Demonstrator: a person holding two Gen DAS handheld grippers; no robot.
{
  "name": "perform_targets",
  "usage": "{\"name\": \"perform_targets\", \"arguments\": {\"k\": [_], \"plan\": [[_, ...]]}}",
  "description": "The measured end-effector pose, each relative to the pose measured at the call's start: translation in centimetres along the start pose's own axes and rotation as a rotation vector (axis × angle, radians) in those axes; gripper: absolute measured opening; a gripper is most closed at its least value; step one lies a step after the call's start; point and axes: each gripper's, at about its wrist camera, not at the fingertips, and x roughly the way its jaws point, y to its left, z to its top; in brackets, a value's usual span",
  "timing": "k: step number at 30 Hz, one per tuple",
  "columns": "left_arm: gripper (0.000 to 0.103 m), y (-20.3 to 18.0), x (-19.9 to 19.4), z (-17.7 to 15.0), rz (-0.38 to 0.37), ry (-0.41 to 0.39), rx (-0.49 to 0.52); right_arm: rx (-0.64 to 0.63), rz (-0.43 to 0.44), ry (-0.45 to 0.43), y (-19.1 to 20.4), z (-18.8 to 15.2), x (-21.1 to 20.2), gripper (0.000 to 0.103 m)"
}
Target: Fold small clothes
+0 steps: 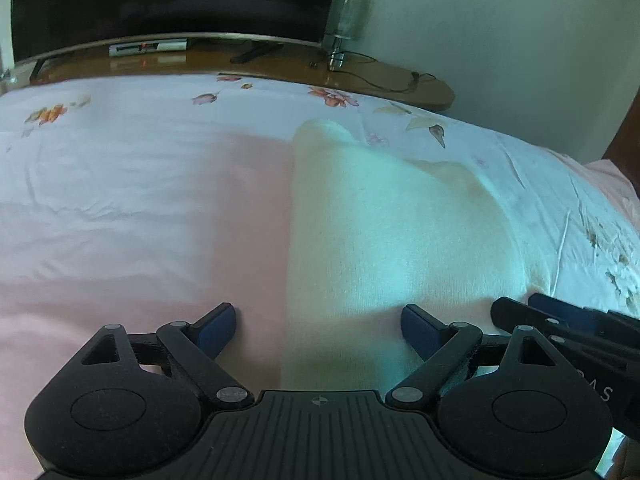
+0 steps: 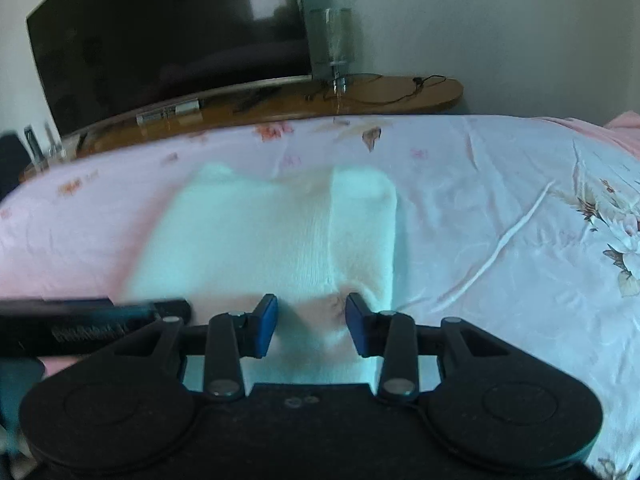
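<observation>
A small white knit garment lies flat on the bed, spread over a floral bedsheet with a pale pink tint around it. In the left wrist view the left gripper sits low over the near edge of the garment with its blue-padded fingers spread wide apart, one pad over the pink area to the garment's left side and the other over the white knit; nothing is held between them. The right gripper's black fingers poke into that view at the lower right, just beside the left one. In the right wrist view the right gripper is also at the near hem, its jaws partly parted, with a small puckered bunch of the white fabric rising between the pads; the pads look close to the cloth but the picture is blurred, so whether they actually press it is hard to tell. Beyond the bed stands a wooden shelf carrying a dark television, a small silver box and loose cables. The only container in sight is a clear glass vessel on a stem beside the television; through its wall it appears to hold nothing.
</observation>
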Motion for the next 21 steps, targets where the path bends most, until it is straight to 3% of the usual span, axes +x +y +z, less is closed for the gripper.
{"name": "perform_targets", "arguments": {"k": [6, 8, 12, 15, 21], "plan": [[0.093, 0.0, -0.1, 0.3, -0.012, 0.019, -0.003, -0.010, 0.021, 0.002, -0.2, 0.2, -0.2, 0.040], [0.093, 0.4, -0.5, 0.6, -0.027, 0.020, -0.009, 0.011, 0.062, 0.000, -0.6, 0.4, -0.7, 0.047], [0.093, 2.1, -1.2, 1.0, -0.041, 0.006, -0.048, 0.039, 0.091, -0.024, -1.4, 0.7, -2.1, 0.053], [0.093, 3.2, -1.1, 1.2, -0.067, 0.020, -0.097, 0.078, 0.072, -0.027, -2.4, 0.5, -2.4, 0.072], [0.093, 3.1, 0.0, 0.9, -0.113, 0.048, -0.088, 0.187, 0.102, 0.022, -4.3, 0.2, -1.1, 0.073]]}}
